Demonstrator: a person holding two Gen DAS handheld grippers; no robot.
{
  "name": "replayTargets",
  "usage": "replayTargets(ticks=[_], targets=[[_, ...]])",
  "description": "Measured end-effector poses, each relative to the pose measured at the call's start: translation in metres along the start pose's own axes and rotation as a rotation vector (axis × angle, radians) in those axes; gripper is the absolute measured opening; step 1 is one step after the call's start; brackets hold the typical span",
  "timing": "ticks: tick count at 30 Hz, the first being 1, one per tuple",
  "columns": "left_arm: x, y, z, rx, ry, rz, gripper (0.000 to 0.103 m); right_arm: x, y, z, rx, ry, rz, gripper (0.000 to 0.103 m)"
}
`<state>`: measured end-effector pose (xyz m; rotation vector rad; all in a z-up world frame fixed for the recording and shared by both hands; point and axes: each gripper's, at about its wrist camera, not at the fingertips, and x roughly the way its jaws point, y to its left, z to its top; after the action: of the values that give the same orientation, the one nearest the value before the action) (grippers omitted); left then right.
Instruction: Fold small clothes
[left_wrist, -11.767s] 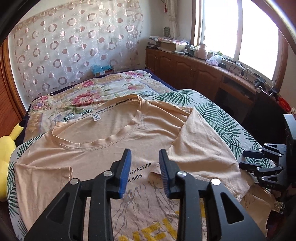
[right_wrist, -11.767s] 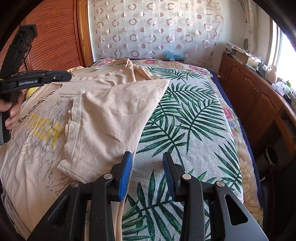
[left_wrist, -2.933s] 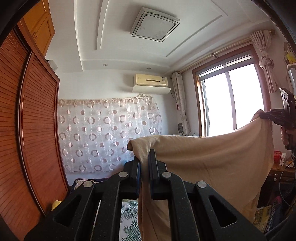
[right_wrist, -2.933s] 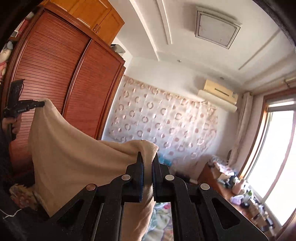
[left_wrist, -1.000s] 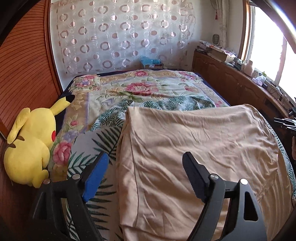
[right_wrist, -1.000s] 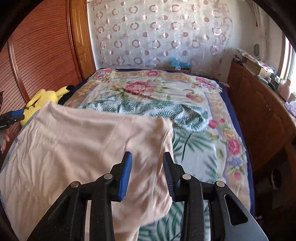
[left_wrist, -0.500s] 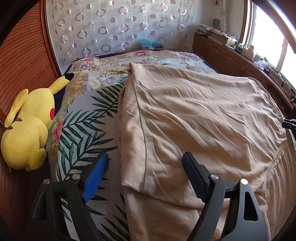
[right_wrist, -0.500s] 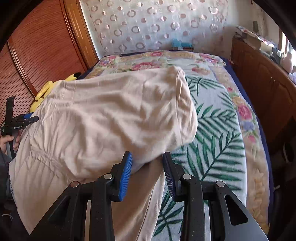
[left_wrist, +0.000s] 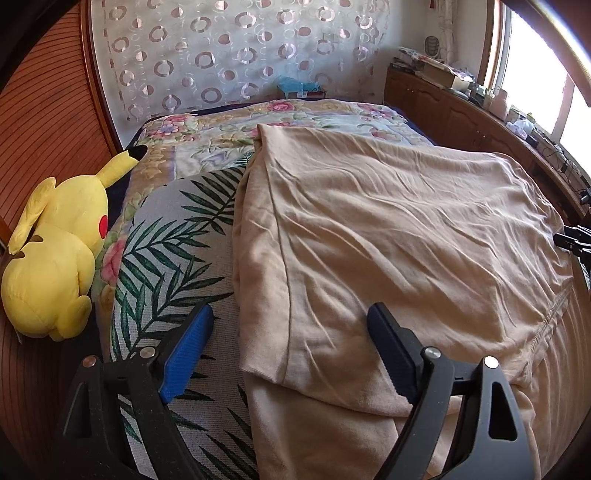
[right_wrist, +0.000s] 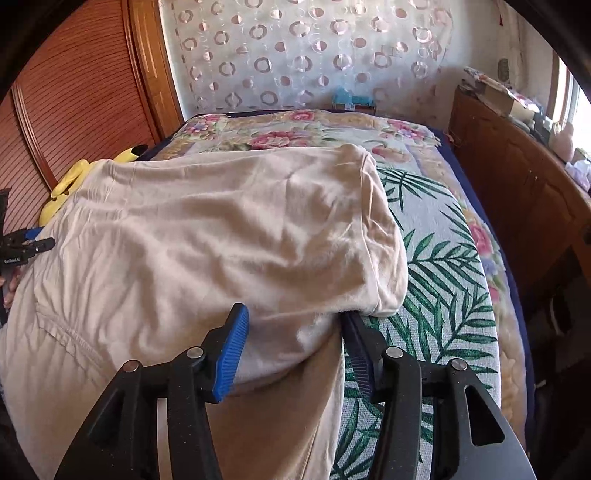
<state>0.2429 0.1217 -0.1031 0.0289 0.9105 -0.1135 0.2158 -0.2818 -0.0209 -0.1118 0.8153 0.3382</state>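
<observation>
A beige T-shirt lies plain side up across the bed, its upper layer folded over a lower one. My left gripper hovers over the shirt's near left corner. Its jaws stand wide and are still opening, and no pad touches the cloth. My right gripper is at the shirt's near right corner. Its jaws are opening, and a bulge of cloth sits loose between the fingers. Each view catches the other gripper at the shirt's far side: the right gripper and the left gripper.
A leaf-print blanket over a floral quilt covers the bed. A yellow plush toy lies at its left edge by the slatted wooden wardrobe door. A wooden cabinet with clutter runs along the right under the window.
The shirt came down and settled flat on the bed. Both grippers sank toward it. The right jaws spread wider in the last half second, letting the cloth go slack.
</observation>
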Motion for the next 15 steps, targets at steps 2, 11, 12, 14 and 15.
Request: replayTargets(ticks=[2, 11, 12, 14, 15], targets=[[0.0, 0.001, 0.0, -0.001, -0.001, 0.005, 0.086, 0.0, 0.001, -0.001, -0.008, 0.001, -0.007, 0.058], [-0.031, 0.007, -0.007, -0.067, -0.089, -0.031, 0.038, 0.005, 0.006, -0.003, -0.017, 0.004, -0.009, 0.06], [-0.033, 0.008, -0.008, -0.074, -0.087, -0.033, 0.037, 0.005, 0.007, -0.002, -0.021, 0.005, -0.011, 0.06], [-0.034, 0.01, -0.012, -0.08, -0.078, -0.015, 0.037, 0.005, 0.008, -0.001, -0.026, 0.007, -0.014, 0.061], [-0.034, 0.011, -0.014, -0.083, -0.072, -0.015, 0.037, 0.005, 0.008, -0.001, -0.027, 0.007, -0.013, 0.061]])
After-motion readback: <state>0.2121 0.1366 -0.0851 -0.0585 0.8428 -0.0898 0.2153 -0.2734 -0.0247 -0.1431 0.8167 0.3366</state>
